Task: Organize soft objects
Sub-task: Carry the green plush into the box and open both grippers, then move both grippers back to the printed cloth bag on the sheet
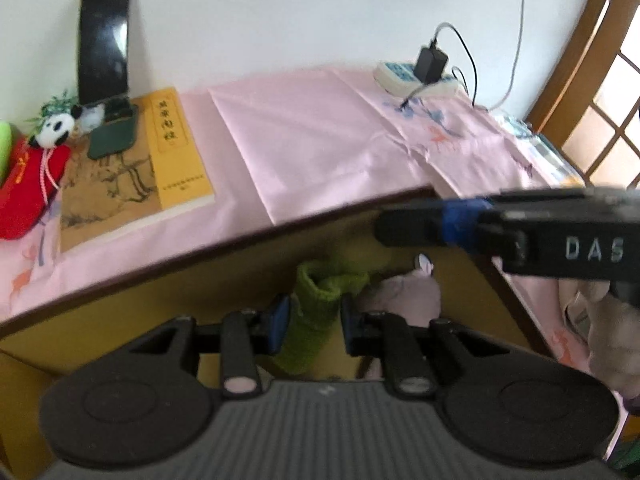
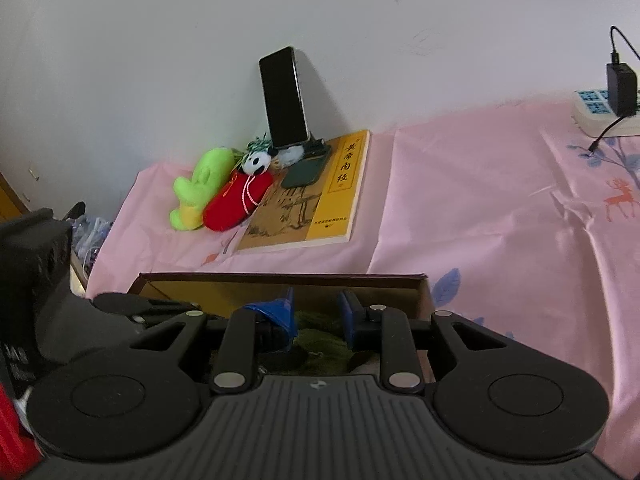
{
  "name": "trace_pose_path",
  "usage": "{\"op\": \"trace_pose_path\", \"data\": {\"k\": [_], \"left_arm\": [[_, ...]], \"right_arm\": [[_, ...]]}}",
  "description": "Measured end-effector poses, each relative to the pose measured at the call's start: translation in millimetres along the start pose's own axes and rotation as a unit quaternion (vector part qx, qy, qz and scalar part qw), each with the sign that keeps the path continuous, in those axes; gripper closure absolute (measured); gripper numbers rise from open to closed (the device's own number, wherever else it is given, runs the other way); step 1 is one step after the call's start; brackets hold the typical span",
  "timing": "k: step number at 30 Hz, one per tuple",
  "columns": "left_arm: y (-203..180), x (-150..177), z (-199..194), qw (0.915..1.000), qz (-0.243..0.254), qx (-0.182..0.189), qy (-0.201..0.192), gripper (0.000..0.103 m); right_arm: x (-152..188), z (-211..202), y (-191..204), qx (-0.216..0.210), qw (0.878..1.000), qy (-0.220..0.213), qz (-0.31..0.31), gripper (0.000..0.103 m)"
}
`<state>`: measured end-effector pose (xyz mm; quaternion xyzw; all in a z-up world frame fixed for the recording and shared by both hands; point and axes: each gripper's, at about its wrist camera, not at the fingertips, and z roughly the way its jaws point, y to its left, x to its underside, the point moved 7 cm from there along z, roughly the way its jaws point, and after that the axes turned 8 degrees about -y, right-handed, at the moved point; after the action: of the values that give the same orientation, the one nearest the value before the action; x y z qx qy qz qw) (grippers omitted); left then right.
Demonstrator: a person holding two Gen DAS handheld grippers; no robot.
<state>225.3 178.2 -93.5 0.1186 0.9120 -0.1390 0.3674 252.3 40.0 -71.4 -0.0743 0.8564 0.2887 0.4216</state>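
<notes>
your left tool (image 1: 314,326) hangs over the cardboard box (image 1: 224,280), its two blue pads set either side of the green knitted piece (image 1: 320,304); the cloth fills the gap but the view is too blurred to say whether the pads pinch it or merely bracket it, so i cannot tell if that tool is clenched. the piece stands in the box beside a pale pink soft thing (image 1: 404,292), which suggests the box is your collecting place. your right tool (image 2: 316,322) sits released at the box's near rim, pads apart with only dark green cloth below them, probably waiting its turn. beyond the box's far wall, on the pink-covered bench (image 2: 480,200), the green plush (image 2: 200,188), the red pouch (image 2: 236,204) and the small panda (image 2: 257,163) huddle against the yellow book (image 2: 316,200), not yet gathered.
</notes>
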Motion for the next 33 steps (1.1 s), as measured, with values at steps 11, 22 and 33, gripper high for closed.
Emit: {"op": "trace_pose_path", "data": {"k": [11, 22, 33], "left_arm": [[-5.1, -6.2, -6.4, 0.9991, -0.041, -0.006, 0.004, 0.087], [-45.0, -7.7, 9.9, 0.9986, -0.053, 0.0, -0.007, 0.087], [-61.0, -24.5, -68.1, 0.9915, -0.043, -0.091, -0.083, 0.087]], "right_arm": [[-8.8, -23.5, -9.3, -0.013, 0.999, -0.029, 0.036, 0.095], [-6.2, -51.2, -27.7, -0.04, 0.997, -0.031, 0.053, 0.093], [-6.5, -78.7, -47.1, -0.066, 0.994, -0.039, 0.072, 0.093]]}}
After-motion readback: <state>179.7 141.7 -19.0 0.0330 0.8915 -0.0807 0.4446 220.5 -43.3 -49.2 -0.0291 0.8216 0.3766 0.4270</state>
